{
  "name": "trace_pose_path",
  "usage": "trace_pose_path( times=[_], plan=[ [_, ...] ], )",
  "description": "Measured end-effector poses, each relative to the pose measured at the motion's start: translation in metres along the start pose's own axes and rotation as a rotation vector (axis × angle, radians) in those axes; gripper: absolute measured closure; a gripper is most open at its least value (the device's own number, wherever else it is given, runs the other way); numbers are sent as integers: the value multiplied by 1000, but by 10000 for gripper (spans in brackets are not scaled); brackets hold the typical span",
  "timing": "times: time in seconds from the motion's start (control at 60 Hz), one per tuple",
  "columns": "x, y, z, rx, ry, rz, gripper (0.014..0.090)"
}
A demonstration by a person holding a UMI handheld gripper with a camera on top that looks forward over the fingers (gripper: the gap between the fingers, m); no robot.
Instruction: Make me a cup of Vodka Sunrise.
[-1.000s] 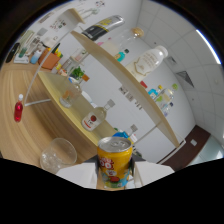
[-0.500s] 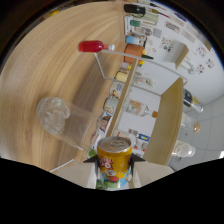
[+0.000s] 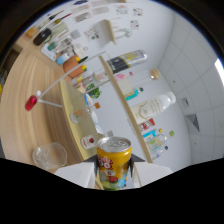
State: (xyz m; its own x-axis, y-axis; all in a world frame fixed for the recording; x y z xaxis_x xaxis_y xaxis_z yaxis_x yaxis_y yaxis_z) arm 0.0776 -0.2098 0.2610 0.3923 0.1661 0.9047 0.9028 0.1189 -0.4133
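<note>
My gripper (image 3: 114, 172) is shut on a yellow and orange drink can (image 3: 114, 159) with a silver top, held upright between the white fingers (image 3: 75, 175). The can is lifted above the wooden table (image 3: 30, 115). A clear empty glass (image 3: 49, 155) stands on the table below and to the left of the can. A clear bottle with a red and white label (image 3: 89, 141) lies just beyond the can. A small red-capped bottle (image 3: 31, 102) stands farther off on the table.
Two wooden shelves (image 3: 120, 95) on a white wall carry several bottles, jars and cartons, among them a large white bottle (image 3: 155, 106). More bottles and containers crowd the far end of the table (image 3: 60, 45).
The view has swung round again: the table has slid left and the shelves and wall now fill the middle. The can stays held in the fingers throughout.
</note>
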Motion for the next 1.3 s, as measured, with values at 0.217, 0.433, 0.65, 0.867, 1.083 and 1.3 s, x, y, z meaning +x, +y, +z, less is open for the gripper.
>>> trace_pose_path(
  times=[0.217, 0.433, 0.65, 0.867, 1.083, 1.3],
  plan=[
    [64, 33, -38, 71, 92, 729, 531],
    [38, 124, -49, 2, 119, 1122, 535],
    [-40, 215, -33, -202, 97, 1252, 536],
    [-97, 251, -18, -323, 25, 1265, 534],
    [-120, 255, -20, -370, -32, 1234, 525],
    [-128, 256, -36, -401, -43, 1189, 514]
  ],
)
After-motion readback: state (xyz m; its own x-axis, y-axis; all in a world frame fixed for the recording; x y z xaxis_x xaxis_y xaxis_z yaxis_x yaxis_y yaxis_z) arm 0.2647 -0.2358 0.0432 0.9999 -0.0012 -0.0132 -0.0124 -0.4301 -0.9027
